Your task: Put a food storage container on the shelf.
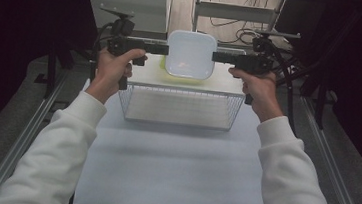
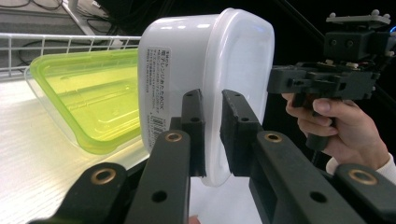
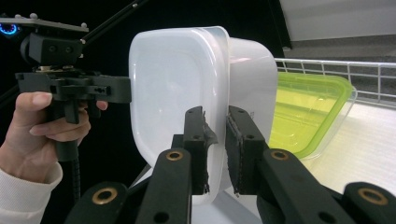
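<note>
Both grippers had the white container (image 1: 191,54) pinched by its rim, one on each side, and it hung in the air above the far end of the wire basket (image 1: 181,109), tipped so its open mouth faced the person. The left gripper (image 1: 160,48) bit the rim at nine o'clock, the right gripper (image 1: 219,57) at three o'clock, each pair of jaws narrowed onto the thin plastic lip. In the left gripper view the printed label (image 2: 158,95) on the container's side was plain to read as a patch, though not its words. Just behind sat the green-lidded box (image 2: 88,95), on the pale worktop (image 1: 172,176). The risk, to my eye: such shallow bites on a slick rim could let the tub swing or slip if the hands drifted apart, dropping it onto that green lid.
</note>
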`<state>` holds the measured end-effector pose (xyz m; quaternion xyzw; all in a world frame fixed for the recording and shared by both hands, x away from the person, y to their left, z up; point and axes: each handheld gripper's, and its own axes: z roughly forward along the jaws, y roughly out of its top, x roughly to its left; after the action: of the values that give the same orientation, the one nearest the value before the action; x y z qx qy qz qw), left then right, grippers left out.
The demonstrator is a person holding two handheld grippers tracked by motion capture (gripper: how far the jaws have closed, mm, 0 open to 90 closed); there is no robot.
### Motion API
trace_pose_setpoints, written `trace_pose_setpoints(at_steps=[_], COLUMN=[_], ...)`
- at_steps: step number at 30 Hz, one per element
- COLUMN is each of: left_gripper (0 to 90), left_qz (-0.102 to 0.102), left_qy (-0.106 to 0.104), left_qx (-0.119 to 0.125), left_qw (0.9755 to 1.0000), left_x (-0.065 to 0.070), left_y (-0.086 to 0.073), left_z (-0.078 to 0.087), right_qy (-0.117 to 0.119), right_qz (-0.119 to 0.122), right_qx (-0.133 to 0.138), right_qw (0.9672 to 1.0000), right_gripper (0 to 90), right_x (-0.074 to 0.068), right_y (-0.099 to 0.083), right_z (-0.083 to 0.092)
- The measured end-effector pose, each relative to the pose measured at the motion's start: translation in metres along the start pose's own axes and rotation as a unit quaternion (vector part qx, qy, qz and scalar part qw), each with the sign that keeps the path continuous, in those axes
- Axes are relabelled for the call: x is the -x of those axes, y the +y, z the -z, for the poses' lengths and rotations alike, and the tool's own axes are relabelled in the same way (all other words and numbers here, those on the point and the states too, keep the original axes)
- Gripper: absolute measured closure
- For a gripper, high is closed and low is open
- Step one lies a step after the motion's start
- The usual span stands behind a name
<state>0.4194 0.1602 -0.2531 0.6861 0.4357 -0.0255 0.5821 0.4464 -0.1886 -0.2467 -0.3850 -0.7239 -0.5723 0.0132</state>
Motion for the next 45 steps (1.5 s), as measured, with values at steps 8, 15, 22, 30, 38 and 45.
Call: trace_pose_setpoints(at_steps=[8,15,22,30,38,45], left_gripper=[80.1,80.1,80.0,80.0,80.0,79.4], left_qz=[0.002,0.014,0.034,0.052,0.08,0.123], left_qy=[0.007,0.009,0.009,0.013,-0.001,-0.014], left_qx=[0.006,0.011,0.01,0.0,-0.002,0.001], left_qw=[1.0,0.9998,0.9993,0.9986,0.9968,0.9923], left_x=[-0.003,-0.013,-0.03,-0.044,-0.057,-0.072], left_y=[0.012,0.021,0.025,0.024,0.027,0.034], left_z=[-0.001,-0.007,-0.015,-0.023,-0.025,-0.03], right_qy=[0.004,-0.004,-0.013,-0.022,-0.023,-0.025], right_qz=[-0.01,-0.012,-0.02,-0.037,-0.058,-0.095], right_qx=[0.002,-0.003,-0.012,-0.026,-0.033,-0.031], right_qw=[0.9999,0.9999,0.9996,0.9987,0.9975,0.9947], right_gripper=[78.4,78.3,78.3,78.1,77.8,76.8], right_x=[0.007,0.013,0.023,0.035,0.039,0.044], right_y=[0.01,0.021,0.029,0.032,0.038,0.045], right_z=[-0.006,-0.013,-0.025,-0.038,-0.043,-0.05])
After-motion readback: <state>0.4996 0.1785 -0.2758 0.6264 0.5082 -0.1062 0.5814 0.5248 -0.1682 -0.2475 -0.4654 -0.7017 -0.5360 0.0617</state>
